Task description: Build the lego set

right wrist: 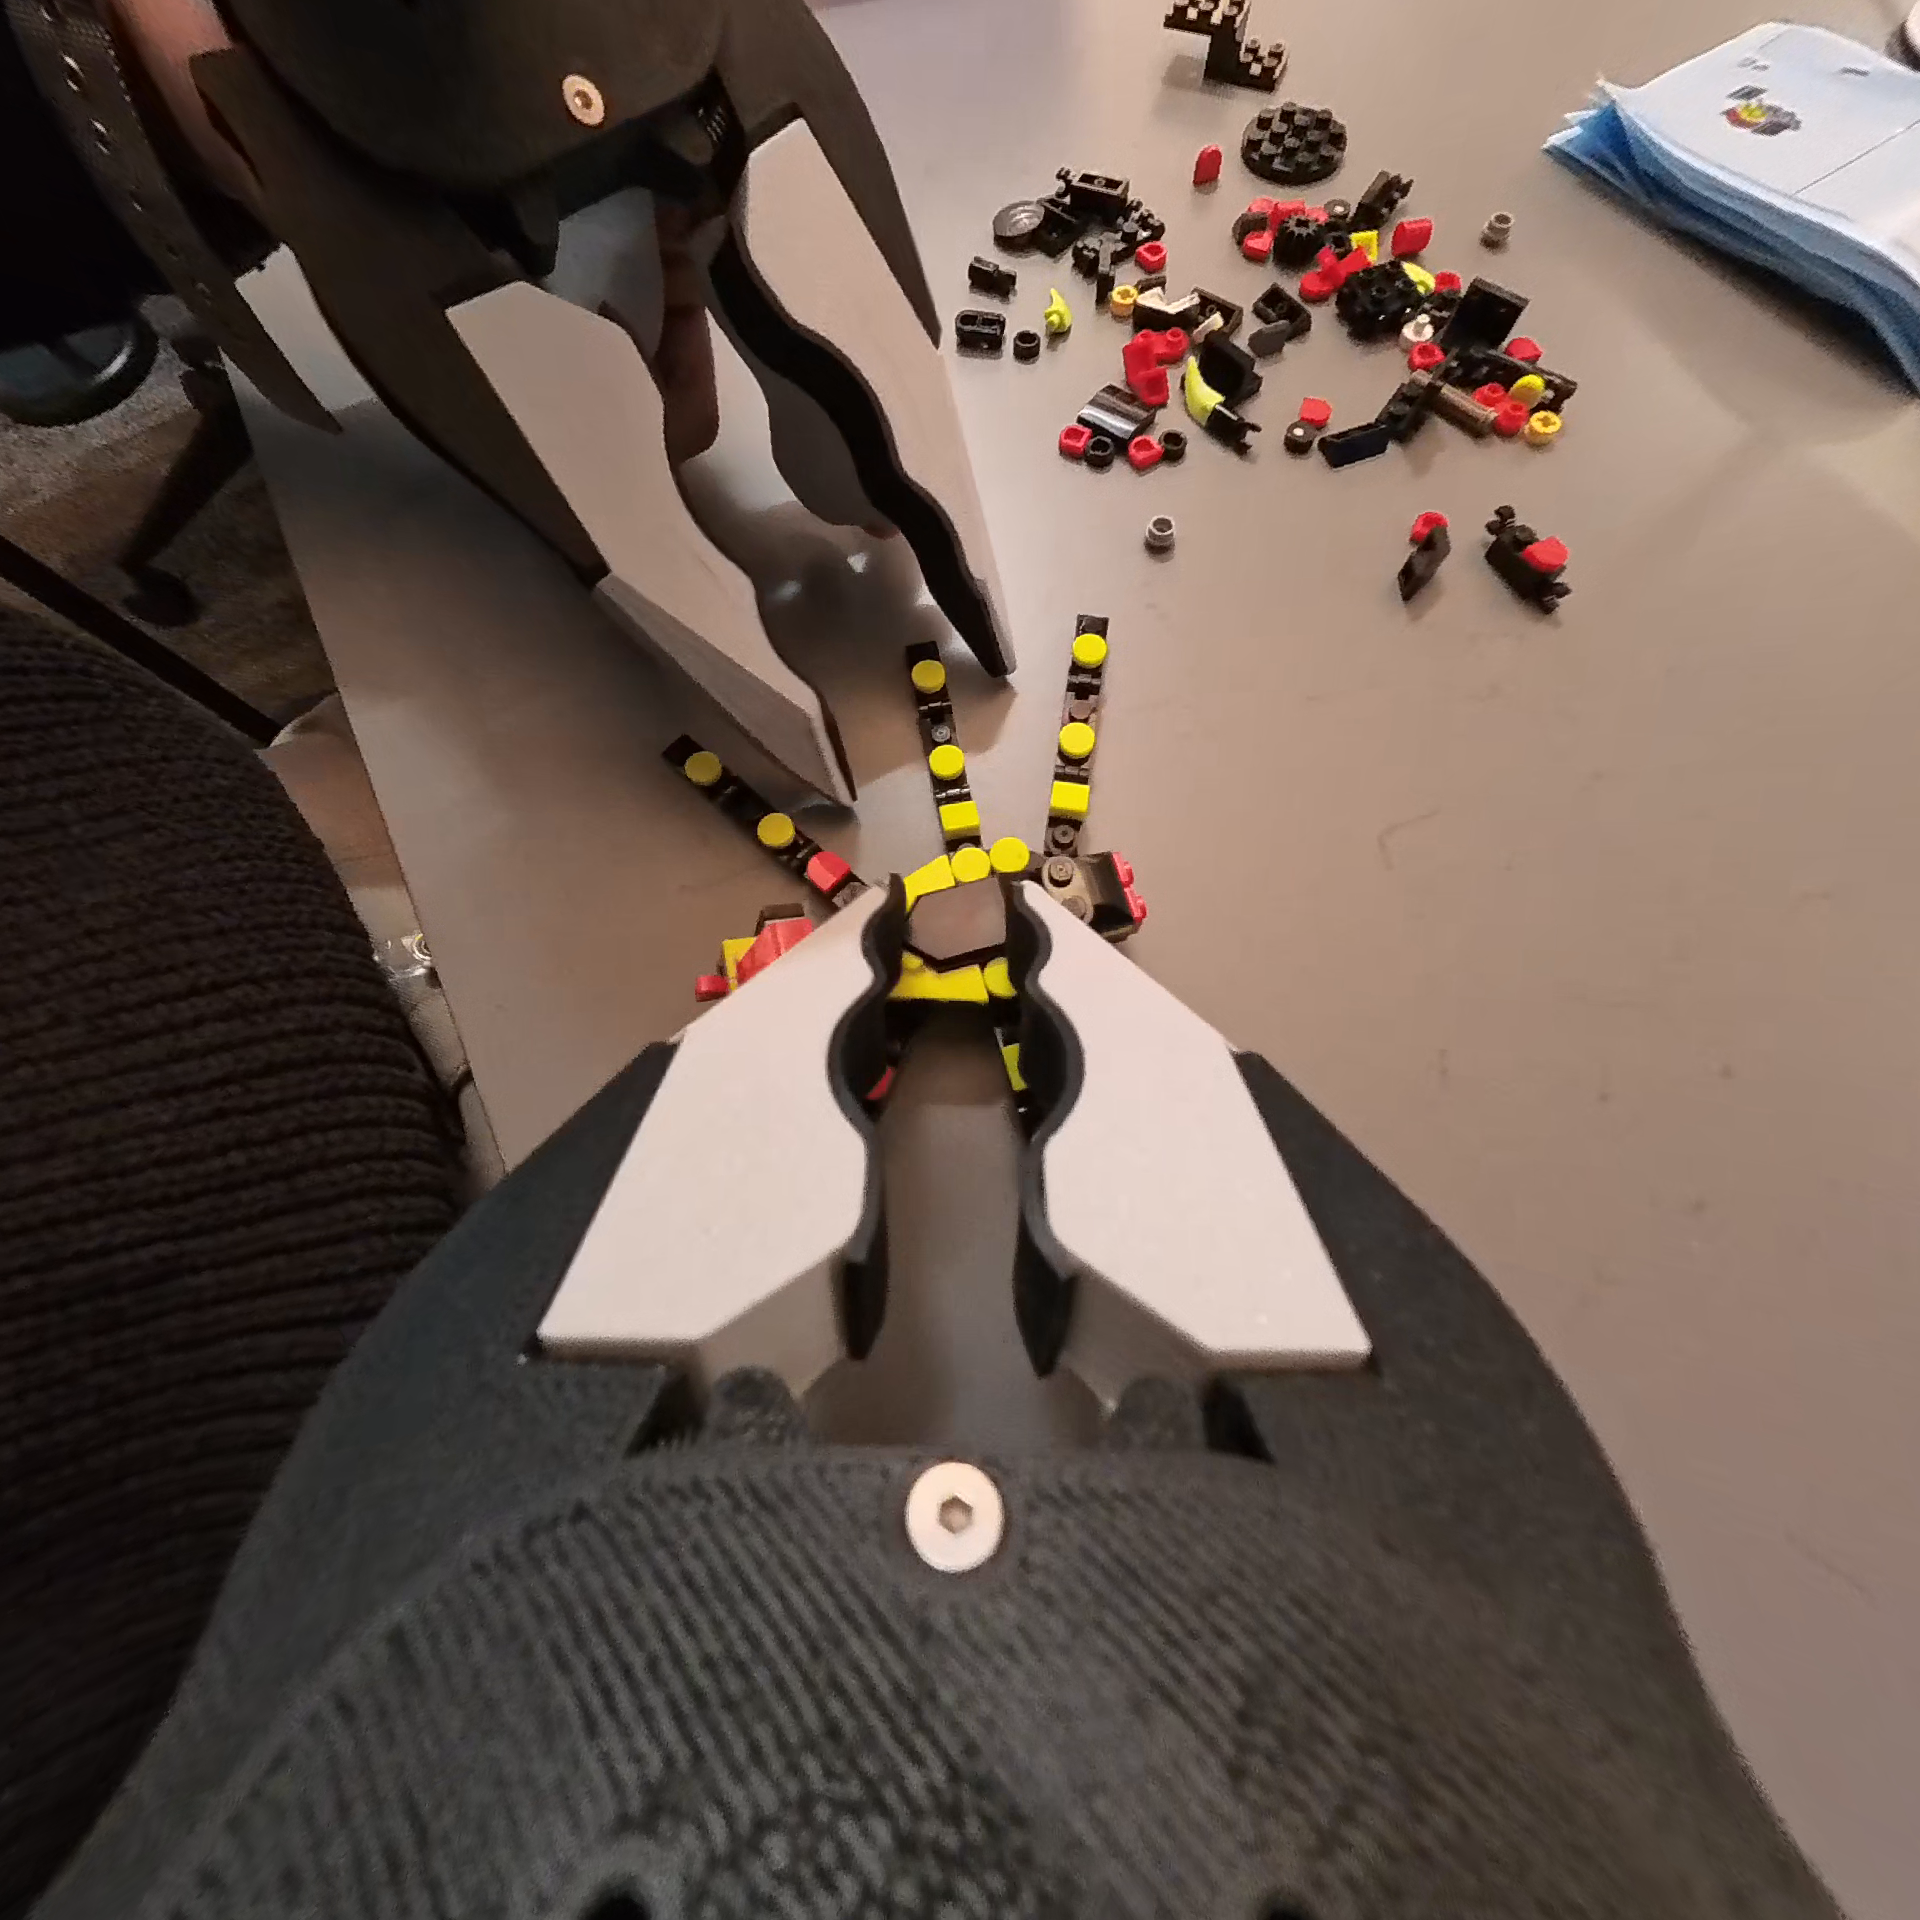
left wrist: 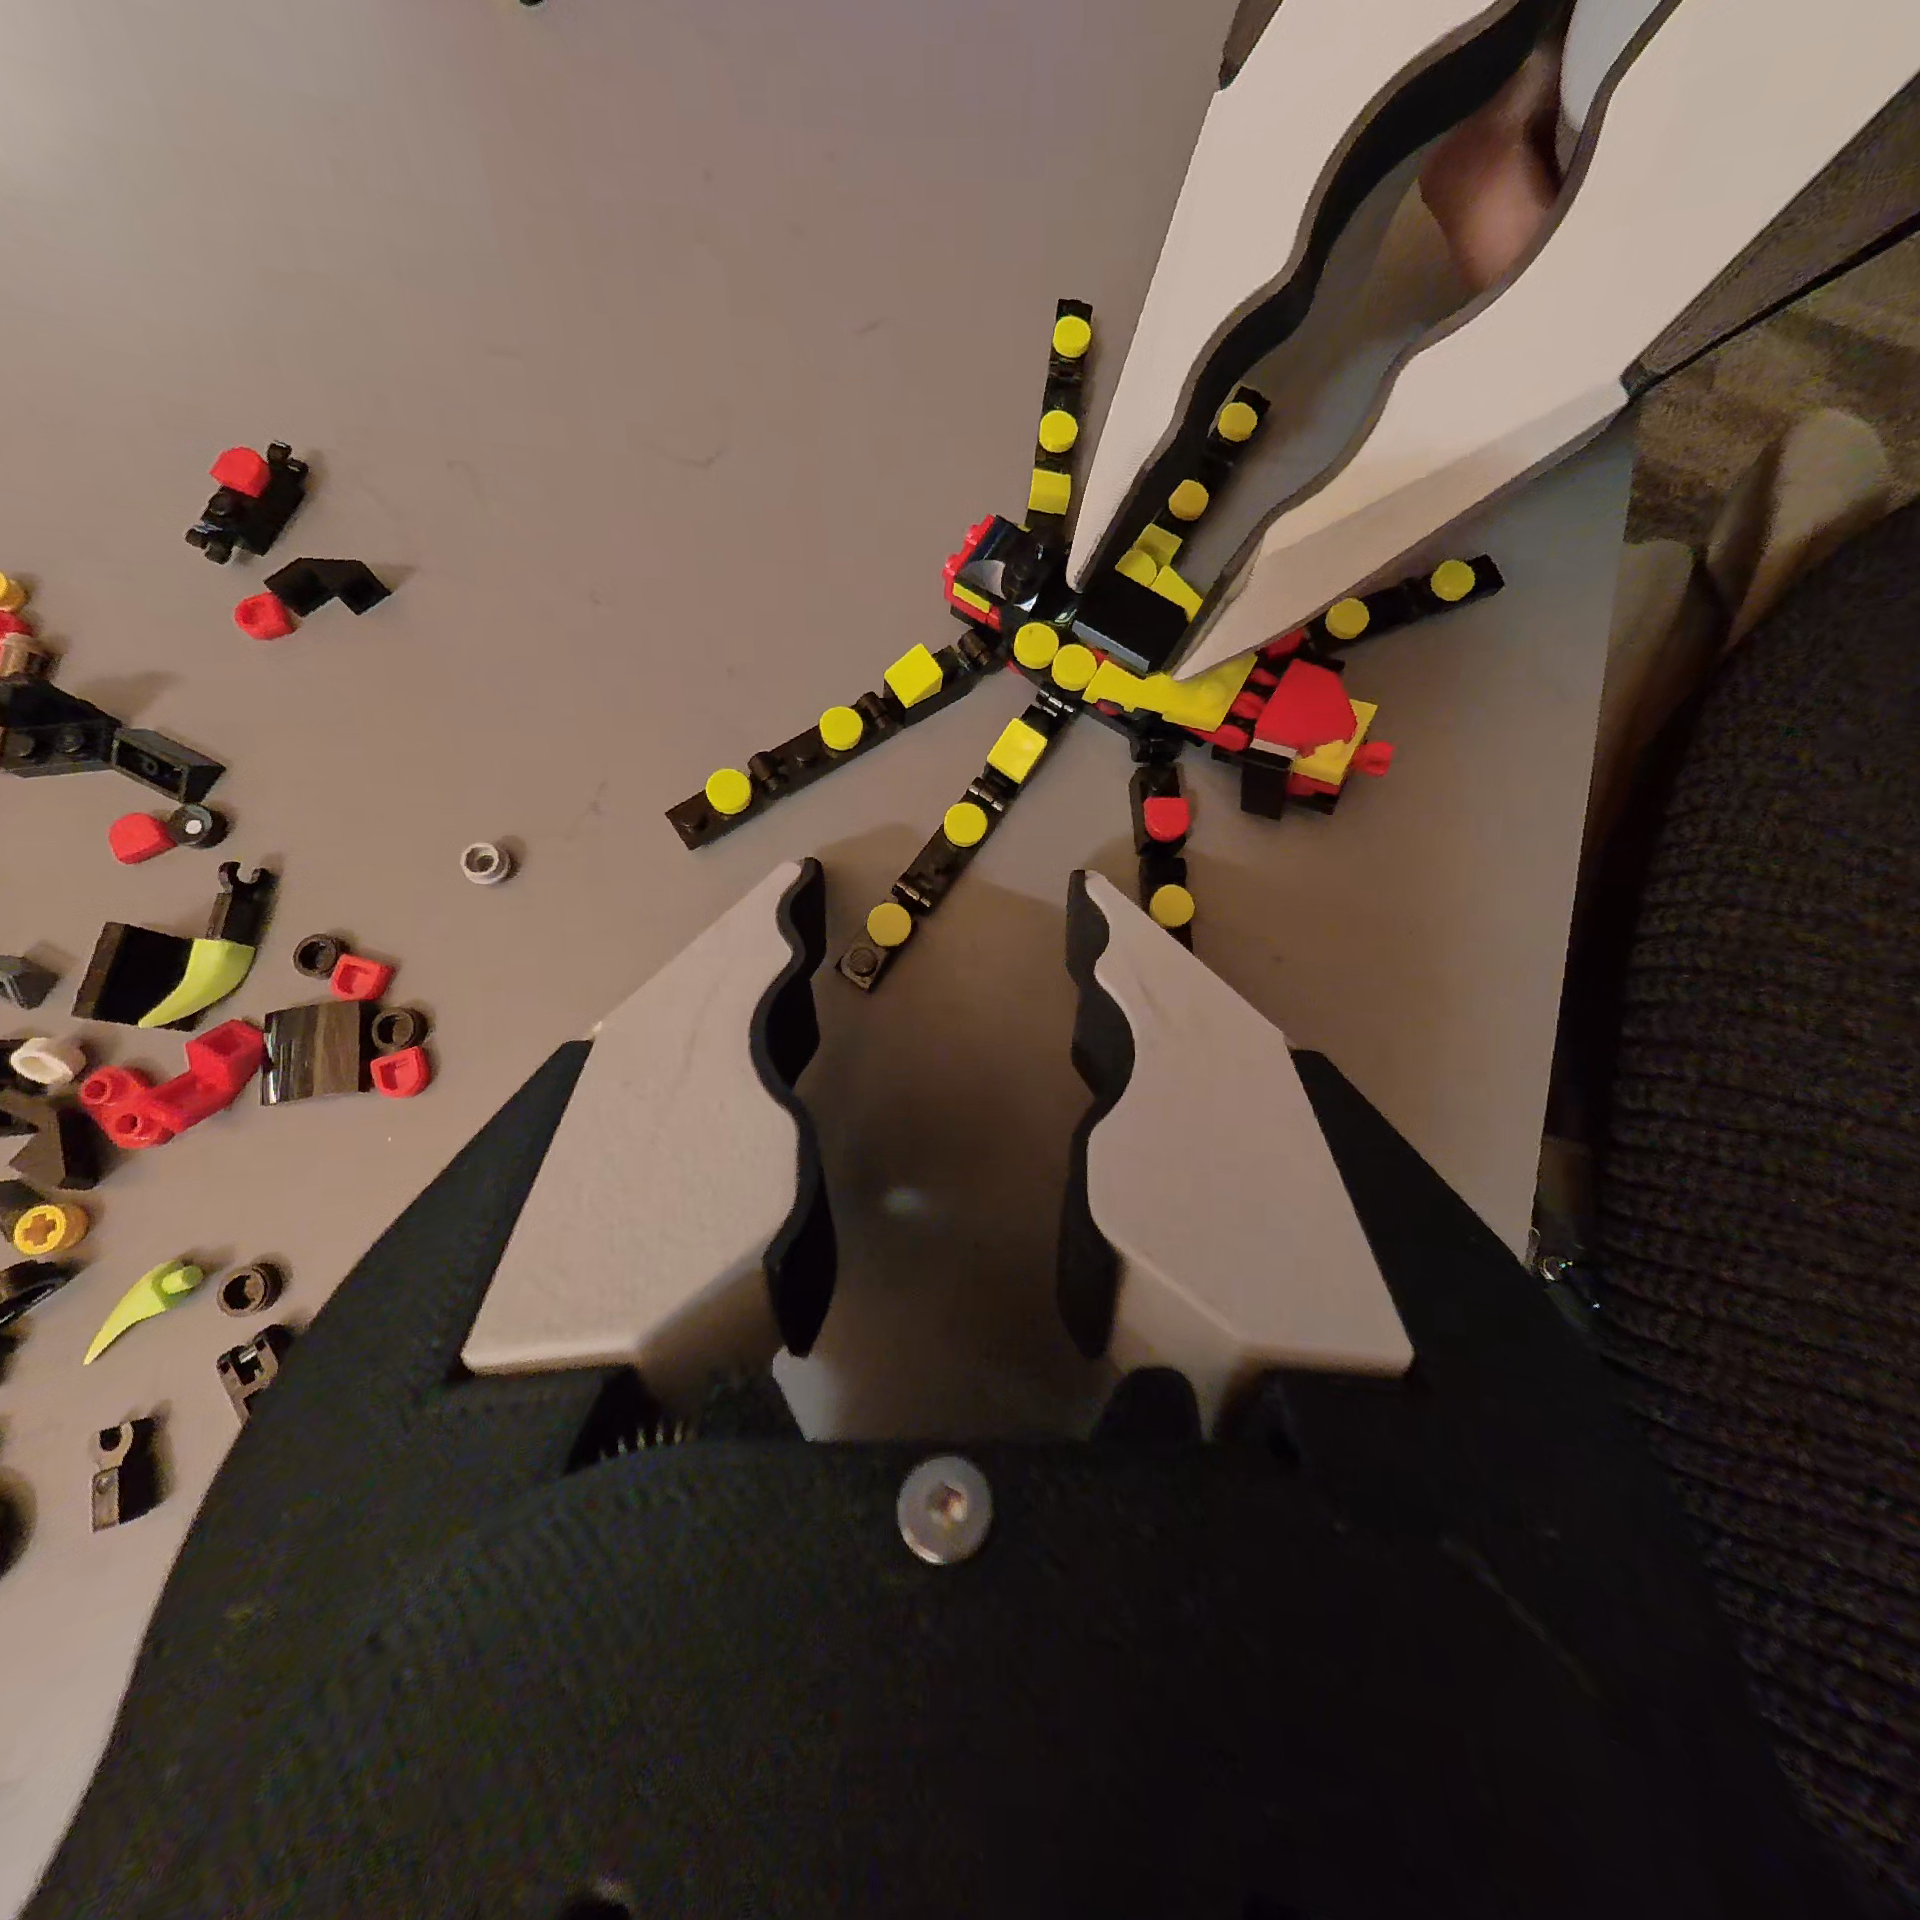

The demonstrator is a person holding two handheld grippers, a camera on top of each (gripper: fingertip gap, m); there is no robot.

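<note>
- Grey tabletop (right wrist: 1455, 935) carries the work; a booklet (right wrist: 1766, 135) lies at the far right in the right wrist view, and a knitted dark sleeve sits at the near edge.
- We find the lego spider (left wrist: 1101, 644) close to the near table edge, lying flat, with jointed black legs dotted yellow splayed outward.
- We note the loose parts (right wrist: 1299, 312) scattered well apart from the model, toward the far side.
- The right gripper (right wrist: 951, 914) has its tongs drawn narrow around the black-and-yellow body — the tips appear to press both flanks.
- The left gripper (left wrist: 945, 904) stands with tongs wide and nothing between them, its tips just beside two of the legs.
- Handling, in our judgement: the model is light and rigid piece by piece, but fragile at the joints — the legs look hinged and would fold or pop off under side load.
- Glossy tiles on top look slippery; we would avoid pinching there.
- Best hold, we judge, is the stacked central body, squeezed across its flat sides, with legs left free.
</note>
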